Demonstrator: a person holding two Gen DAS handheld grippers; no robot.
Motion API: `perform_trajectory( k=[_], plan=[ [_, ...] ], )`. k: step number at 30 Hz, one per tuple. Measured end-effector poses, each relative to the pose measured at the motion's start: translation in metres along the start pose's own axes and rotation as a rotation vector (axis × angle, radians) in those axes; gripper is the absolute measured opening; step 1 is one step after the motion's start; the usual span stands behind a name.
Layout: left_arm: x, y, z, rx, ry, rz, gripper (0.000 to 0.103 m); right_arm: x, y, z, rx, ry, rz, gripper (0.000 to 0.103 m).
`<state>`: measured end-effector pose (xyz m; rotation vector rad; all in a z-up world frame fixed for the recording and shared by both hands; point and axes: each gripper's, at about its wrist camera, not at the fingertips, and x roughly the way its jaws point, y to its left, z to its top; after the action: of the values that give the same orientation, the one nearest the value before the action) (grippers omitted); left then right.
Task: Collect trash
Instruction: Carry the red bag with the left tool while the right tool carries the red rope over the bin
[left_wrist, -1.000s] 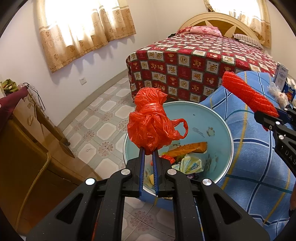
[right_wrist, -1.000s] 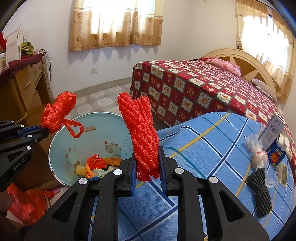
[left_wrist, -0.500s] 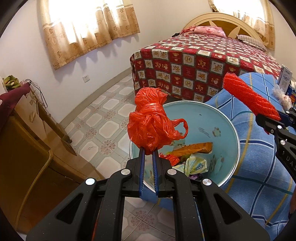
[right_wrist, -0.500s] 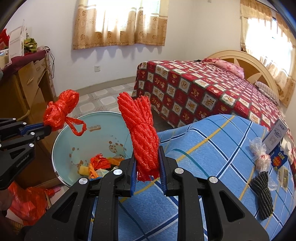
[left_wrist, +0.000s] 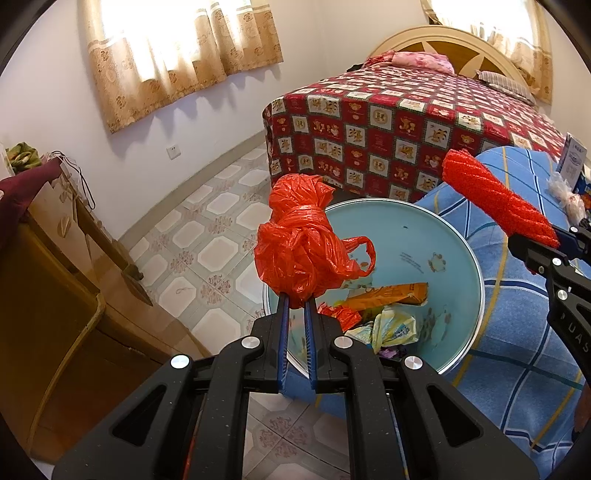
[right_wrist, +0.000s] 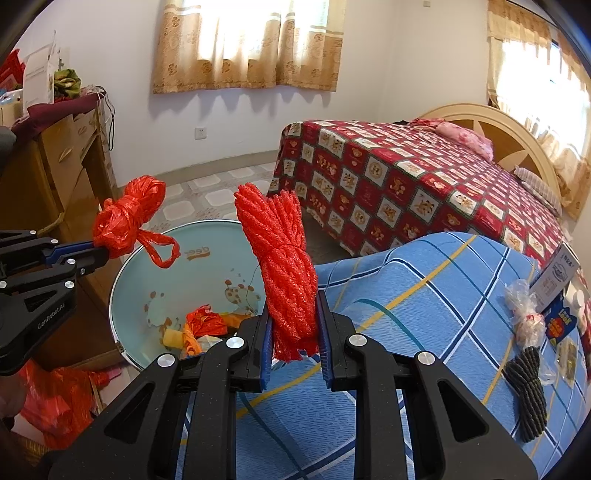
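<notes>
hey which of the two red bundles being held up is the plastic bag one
The one in the left gripper: a crumpled red plastic bag with a loose handle loop. The right gripper holds a red foam net bundle, ribbed and textured.

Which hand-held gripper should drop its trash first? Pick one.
Left. The left hand-held gripper holds the knotted red plastic bag over the light blue bin; the right hand-held gripper holds its red foam net bundle nearer the blue bedsheet.
</notes>
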<state>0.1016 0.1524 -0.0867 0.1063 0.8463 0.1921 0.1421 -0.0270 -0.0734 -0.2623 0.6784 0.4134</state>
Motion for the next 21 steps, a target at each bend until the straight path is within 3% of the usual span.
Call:
perform_trajectory(
  k=[21],
  plan=[
    [-0.002, -0.006, 0.001, -0.001, 0.005, -0.008, 0.008, 0.005, 0.016, 0.0, -0.029, 0.011, 0.02, 0.022]
  ],
)
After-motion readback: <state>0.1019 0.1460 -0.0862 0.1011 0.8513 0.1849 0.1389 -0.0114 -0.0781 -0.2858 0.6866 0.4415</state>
